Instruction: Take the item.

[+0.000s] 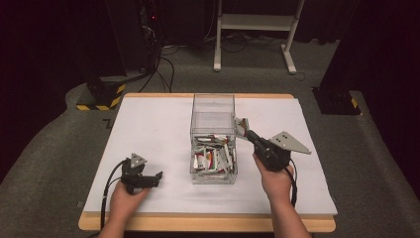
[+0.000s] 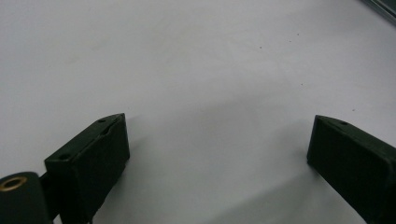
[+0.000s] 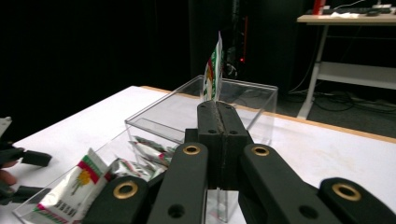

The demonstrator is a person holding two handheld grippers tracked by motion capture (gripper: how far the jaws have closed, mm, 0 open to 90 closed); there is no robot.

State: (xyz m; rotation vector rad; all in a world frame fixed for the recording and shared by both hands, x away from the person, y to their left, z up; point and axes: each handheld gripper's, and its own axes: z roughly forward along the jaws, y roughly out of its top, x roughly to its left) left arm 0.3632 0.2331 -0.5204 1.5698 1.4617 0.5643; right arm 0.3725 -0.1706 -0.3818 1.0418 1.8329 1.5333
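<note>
Right gripper is pinching one small white sachet with red and green print, jaws clenched flat on its lower edge, packet standing upright out of the tips with its long axis running on from the jaws. In the high view the sachet is sitting just past the right wall of the clear square plastic box, up near the rim, so it looks like it is being taken out of, or carried across, the box, can't tell which. The coming move turns on that rim: the packet has to stay above the right wall. Heap of the same sachets is lying in the box's near half, below and left of the held one. Left gripper is resting low on the white table, well left of the box's near corner, jaws released and wide apart with bare table between them, holding nothing. Right hand is clearly nearer the box. Only the box wall is standing in the way.
</note>
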